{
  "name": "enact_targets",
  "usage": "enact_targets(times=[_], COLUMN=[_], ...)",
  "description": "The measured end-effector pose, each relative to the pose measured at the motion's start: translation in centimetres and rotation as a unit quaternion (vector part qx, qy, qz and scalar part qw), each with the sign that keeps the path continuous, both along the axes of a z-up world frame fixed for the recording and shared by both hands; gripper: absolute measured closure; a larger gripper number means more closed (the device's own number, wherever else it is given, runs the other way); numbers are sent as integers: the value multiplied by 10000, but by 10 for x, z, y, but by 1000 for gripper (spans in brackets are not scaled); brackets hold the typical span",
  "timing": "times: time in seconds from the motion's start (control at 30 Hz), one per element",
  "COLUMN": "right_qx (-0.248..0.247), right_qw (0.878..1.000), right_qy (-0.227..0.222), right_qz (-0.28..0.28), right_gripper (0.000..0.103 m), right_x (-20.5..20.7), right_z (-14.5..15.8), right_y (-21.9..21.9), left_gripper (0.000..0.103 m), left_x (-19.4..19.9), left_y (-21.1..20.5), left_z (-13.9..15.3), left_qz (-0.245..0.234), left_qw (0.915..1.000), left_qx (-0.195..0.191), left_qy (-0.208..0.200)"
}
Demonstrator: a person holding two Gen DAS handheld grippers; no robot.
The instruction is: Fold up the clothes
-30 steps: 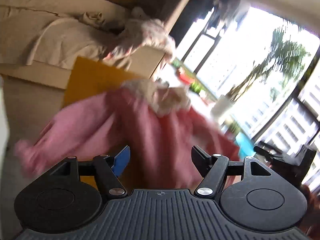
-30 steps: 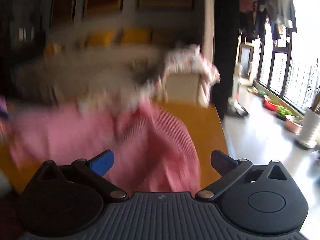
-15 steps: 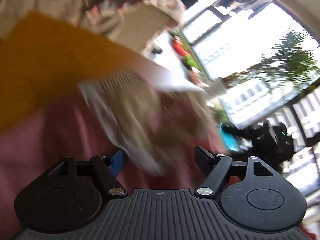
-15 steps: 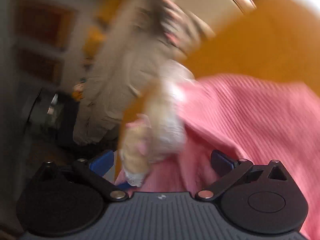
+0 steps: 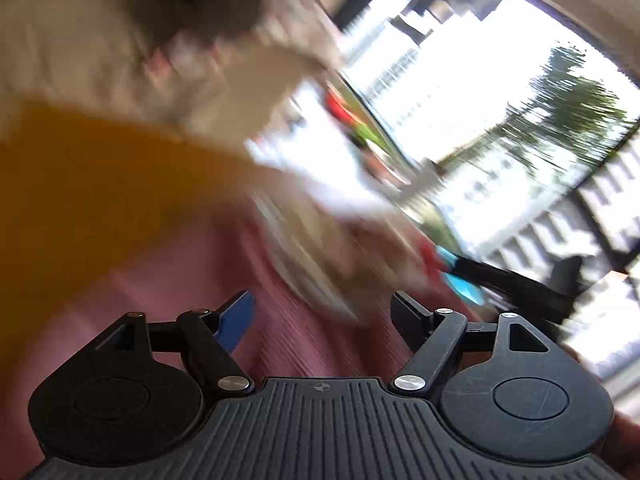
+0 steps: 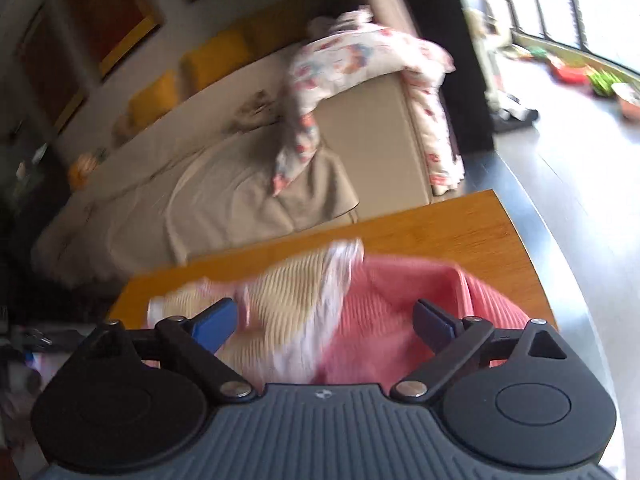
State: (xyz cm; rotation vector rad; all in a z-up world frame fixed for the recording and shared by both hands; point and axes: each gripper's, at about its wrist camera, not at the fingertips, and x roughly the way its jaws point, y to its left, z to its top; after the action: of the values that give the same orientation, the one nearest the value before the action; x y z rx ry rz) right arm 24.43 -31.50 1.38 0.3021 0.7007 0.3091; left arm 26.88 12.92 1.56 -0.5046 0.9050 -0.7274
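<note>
garment: pink ribbed knit [image 6: 384, 320], cream ribbed panel, crumpled on wooden tabletop [image 6: 460, 232], lower centre
my left gripper [image 5: 324, 316]: wide open, empty, blurred
my right gripper [image 6: 324, 320]: wide open, empty

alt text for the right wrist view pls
A pink ribbed garment with a cream and white part lies rumpled on a wooden table, between the open fingers of the right gripper. Behind stands a beige sofa draped with a floral garment.
</note>
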Motion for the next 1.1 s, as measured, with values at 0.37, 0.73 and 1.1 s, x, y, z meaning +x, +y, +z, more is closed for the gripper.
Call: enact_targets(times=[0.37, 0.73, 1.1], right_qx=[-350, -1171, -1550], right_qw=[9896, 9781, 9711], right_qy=[456, -83, -957], right_qz=[1319, 1716, 1540], right_gripper=[4, 3, 3], right_x=[-112, -162, -175], right_z=[-31, 0, 23], right_y=[59, 82, 119], left_gripper=[34, 12, 94], left_x=[12, -113, -163], left_y=[-1, 2, -61], left_z=[-27, 29, 0], left_qz=[541, -322, -466], left_qw=[9968, 9685, 8293], left_qx=[550, 1955, 4640], left_qy=[210, -1511, -3077])
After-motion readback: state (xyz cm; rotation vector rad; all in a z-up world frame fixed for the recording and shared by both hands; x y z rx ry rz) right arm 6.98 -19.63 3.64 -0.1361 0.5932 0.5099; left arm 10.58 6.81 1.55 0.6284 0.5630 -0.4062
